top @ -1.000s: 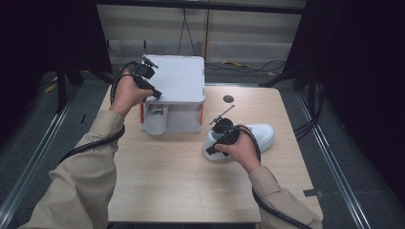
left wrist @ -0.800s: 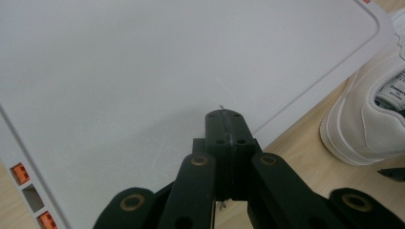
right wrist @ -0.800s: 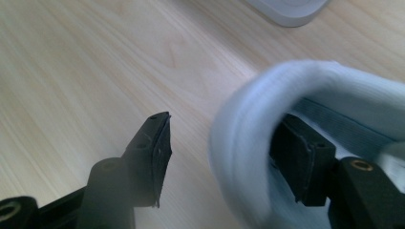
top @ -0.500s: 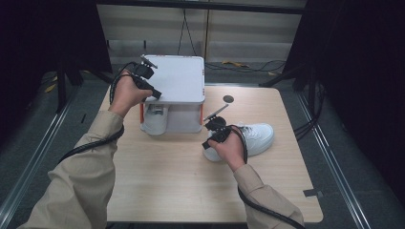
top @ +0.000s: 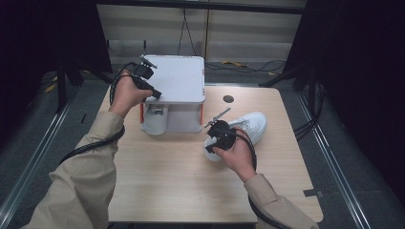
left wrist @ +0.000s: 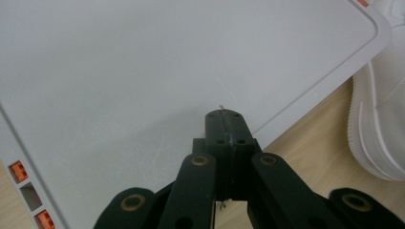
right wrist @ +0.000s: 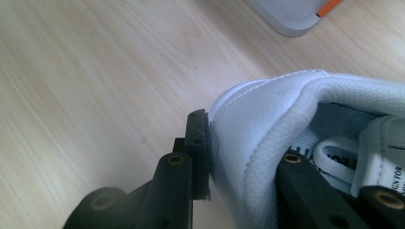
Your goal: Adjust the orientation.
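1. The right gripper (right wrist: 239,157) pinches the heel collar of a white sneaker (right wrist: 305,124): one black jaw lies flat against the outside of the heel, the other sits inside the shoe opening, with the padded rim between them.
2. In the high view the right gripper (top: 220,135) sits at the heel end of the white sneaker (top: 248,125), which lies on the wooden table (top: 181,181) just to the right of the white box (top: 175,81), its toe pointing away from the box.
3. The left gripper (left wrist: 225,125) has its jaws pressed together, pads meeting along a thin seam with nothing between them.
4. Its closed tips are over the flat lid of the white box (left wrist: 143,71), near the lid's rounded edge; whether they touch the lid cannot be told.
5. In the high view the left gripper (top: 145,81) is at the left edge of the box top.
6. A small dark round spot (top: 228,98) lies on the table just beyond the sneaker, right of the box.
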